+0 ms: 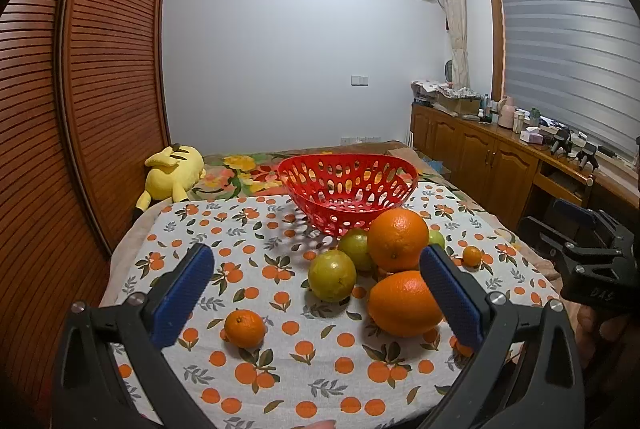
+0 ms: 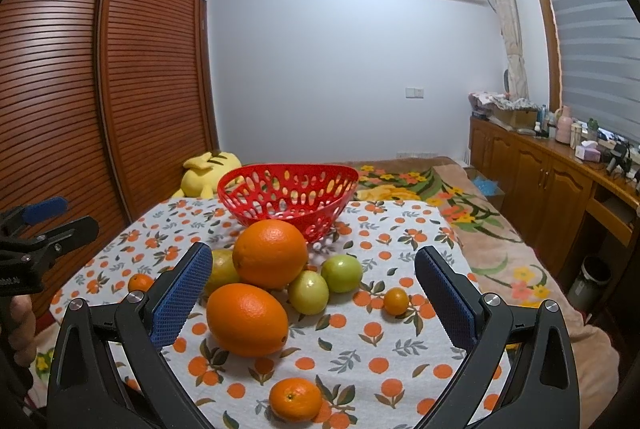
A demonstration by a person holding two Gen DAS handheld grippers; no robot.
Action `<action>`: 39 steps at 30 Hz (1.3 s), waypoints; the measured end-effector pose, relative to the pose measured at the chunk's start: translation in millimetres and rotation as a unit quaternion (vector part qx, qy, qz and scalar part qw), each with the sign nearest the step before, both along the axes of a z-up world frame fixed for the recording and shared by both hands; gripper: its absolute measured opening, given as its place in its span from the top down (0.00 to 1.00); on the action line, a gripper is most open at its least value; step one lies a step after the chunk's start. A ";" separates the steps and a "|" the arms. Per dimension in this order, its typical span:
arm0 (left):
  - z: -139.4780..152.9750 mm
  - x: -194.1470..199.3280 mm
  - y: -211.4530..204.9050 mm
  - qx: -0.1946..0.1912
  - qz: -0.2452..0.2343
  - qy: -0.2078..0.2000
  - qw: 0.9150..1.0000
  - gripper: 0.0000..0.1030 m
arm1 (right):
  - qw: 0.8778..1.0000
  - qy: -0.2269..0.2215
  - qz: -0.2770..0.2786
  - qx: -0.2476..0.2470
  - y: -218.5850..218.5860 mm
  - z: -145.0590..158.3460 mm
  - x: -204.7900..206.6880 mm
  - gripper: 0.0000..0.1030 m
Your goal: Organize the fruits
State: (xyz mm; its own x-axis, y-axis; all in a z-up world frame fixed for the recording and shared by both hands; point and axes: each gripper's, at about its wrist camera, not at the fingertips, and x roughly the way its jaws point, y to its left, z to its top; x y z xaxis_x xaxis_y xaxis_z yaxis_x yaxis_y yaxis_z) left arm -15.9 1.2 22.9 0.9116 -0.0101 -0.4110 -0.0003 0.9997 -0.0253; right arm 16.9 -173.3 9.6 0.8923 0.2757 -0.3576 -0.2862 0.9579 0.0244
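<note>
Fruits lie loose on the patterned cloth [image 2: 400, 229] before the empty red basket [image 2: 288, 195]. Both the left gripper [image 1: 316, 293] and right gripper [image 2: 314, 293] are spread, holding nothing; the near orange [image 2: 247, 319] lies nearest the right one, slightly left of centre.

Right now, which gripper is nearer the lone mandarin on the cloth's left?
Left. The mandarin sits just ahead of the left gripper, between its fingers; from the right gripper it lies off left.

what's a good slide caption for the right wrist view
Open right gripper hovering over oranges before an empty red basket.
</note>
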 end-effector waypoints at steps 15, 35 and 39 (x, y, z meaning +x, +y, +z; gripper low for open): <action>0.2 -2.5 -0.9 0.000 -0.001 -0.003 1.000 0.00 | 1.000 -0.002 0.000 0.001 -0.2 2.0 -0.7 0.00; -1.3 -5.1 -2.7 0.000 -0.001 -0.002 1.000 0.00 | 1.000 0.000 0.001 0.002 -0.4 1.1 -0.9 0.00; -4.7 -5.6 -3.0 0.000 -0.001 0.002 1.000 0.00 | 1.000 0.002 0.002 0.001 1.9 -0.5 -0.2 0.00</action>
State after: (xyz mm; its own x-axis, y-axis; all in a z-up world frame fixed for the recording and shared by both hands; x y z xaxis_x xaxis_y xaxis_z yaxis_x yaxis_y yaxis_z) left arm -21.5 -1.8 18.2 0.9100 -0.0117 -0.4145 0.0010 0.9997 -0.0262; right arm 16.7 -171.4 9.1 0.8896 0.2808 -0.3601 -0.2907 0.9564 0.0277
